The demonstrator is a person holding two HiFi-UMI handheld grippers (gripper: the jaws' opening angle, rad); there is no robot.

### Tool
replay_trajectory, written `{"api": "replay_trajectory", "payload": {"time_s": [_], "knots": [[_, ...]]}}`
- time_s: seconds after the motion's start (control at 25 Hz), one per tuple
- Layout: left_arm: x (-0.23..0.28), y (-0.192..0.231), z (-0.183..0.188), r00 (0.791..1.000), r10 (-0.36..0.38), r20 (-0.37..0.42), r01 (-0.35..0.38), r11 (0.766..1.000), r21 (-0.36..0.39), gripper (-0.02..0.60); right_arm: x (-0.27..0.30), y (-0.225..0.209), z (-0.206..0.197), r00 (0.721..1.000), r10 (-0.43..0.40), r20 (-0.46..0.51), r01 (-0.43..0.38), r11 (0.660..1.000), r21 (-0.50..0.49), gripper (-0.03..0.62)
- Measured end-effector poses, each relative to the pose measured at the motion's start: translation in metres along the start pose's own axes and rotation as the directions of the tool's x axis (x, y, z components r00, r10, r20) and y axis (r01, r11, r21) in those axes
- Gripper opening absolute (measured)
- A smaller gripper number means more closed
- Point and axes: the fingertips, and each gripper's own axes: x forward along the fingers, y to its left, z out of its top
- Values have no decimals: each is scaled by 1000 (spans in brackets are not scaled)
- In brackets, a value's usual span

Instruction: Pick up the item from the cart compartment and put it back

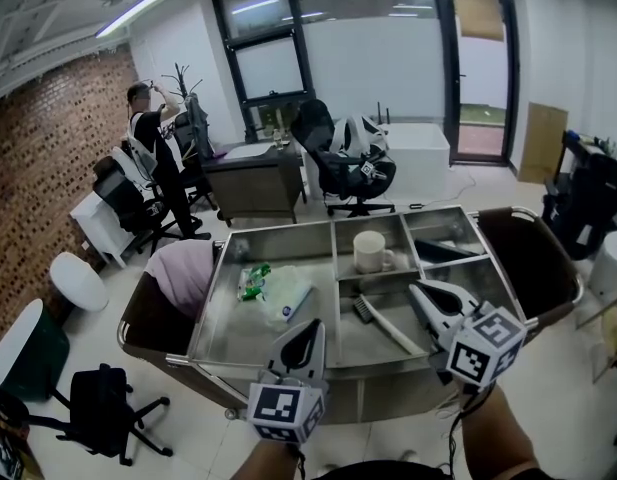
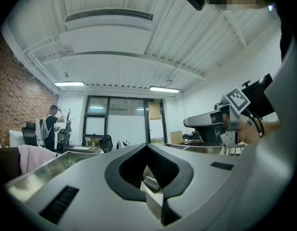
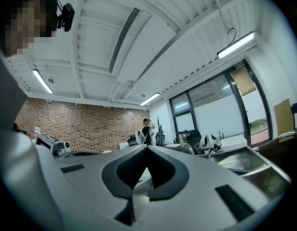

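Note:
A steel cart (image 1: 333, 230) with several compartments stands below me. A white mug (image 1: 369, 251) sits in the middle far compartment. In the middle near compartment lies a white-handled brush (image 1: 384, 324). The big left compartment holds a green packet (image 1: 251, 281) and a clear plastic bag (image 1: 288, 294). Something dark (image 1: 443, 251) lies in the far right compartment. My left gripper (image 1: 312, 326) (image 2: 147, 146) hovers shut and empty over the cart's near edge. My right gripper (image 1: 417, 289) (image 3: 147, 148) is also shut and empty, above the near right compartment. The brush bristles (image 2: 149, 182) show through the left gripper's opening.
A pink cloth (image 1: 183, 268) hangs over the cart's left end and a dark bin (image 1: 528, 253) hangs at its right end. A person (image 1: 153, 138) stands far back left among office chairs (image 1: 343, 163) and a desk (image 1: 253, 173). A white stool (image 1: 78, 280) stands at the left.

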Motion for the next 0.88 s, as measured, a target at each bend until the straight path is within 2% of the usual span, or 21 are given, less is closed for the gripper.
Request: {"api": "replay_trajectory", "payload": {"time_s": [0.48,0.88], "knots": [[1,-2,-2,1000,-4,-6,4,1000,-1,0,-42,-13,-23,997,-78,24,77,997,32,14],[1,-3,-1,1000,-7,-8,7,1000,3,0,-39,-10,-28,997,-77,13,76,997,19,14]]}}
